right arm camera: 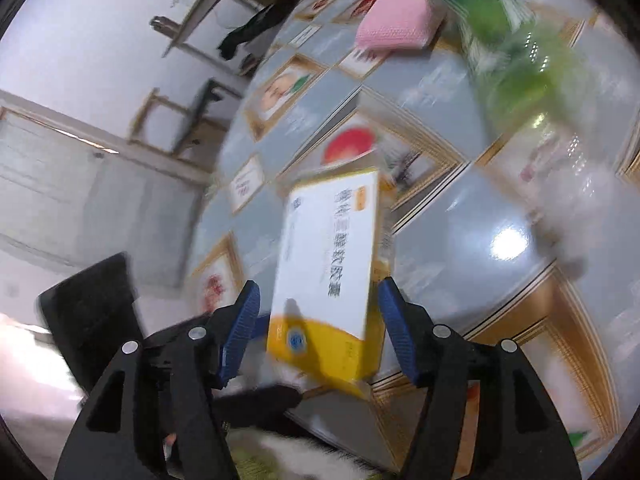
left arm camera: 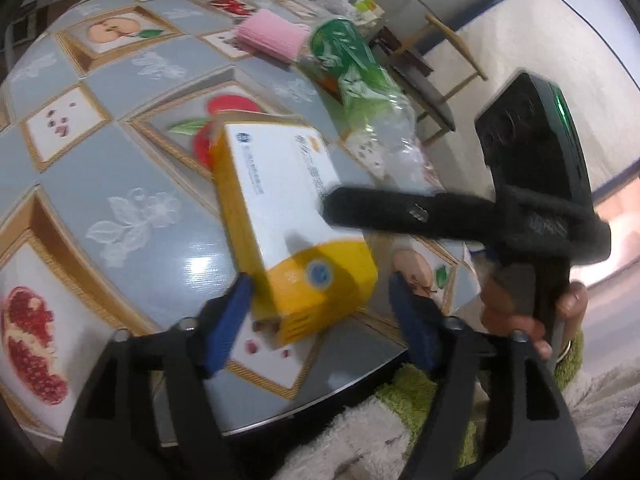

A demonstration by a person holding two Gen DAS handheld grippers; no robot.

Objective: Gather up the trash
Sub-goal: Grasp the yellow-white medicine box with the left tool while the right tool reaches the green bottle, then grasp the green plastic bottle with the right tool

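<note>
1. Your left tool [left arm camera: 320,312] points down at a desk [left arm camera: 132,168] covered in a glossy grey cloth printed with framed fruit pictures.
2. Its blue-padded jaws stand spread, with the yellow end of a white and yellow rectangular cardboard box [left arm camera: 288,216] between them; the pads do not press on it.
3. The box lies near the desk's front edge.
4. Your right tool [right arm camera: 316,328] also brackets the box's yellow end, jaws spread, with small gaps on both sides; the view is blurred.
5. Your right hand [left arm camera: 520,312] grips that tool's black handle at the desk's right edge.
6. Behind the box lie a crumpled clear and green plastic wrapper [left arm camera: 352,64] and a pink folded cloth [left arm camera: 272,36].
7. A green and white shaggy rug [left arm camera: 420,400] lies below the desk edge.
</note>
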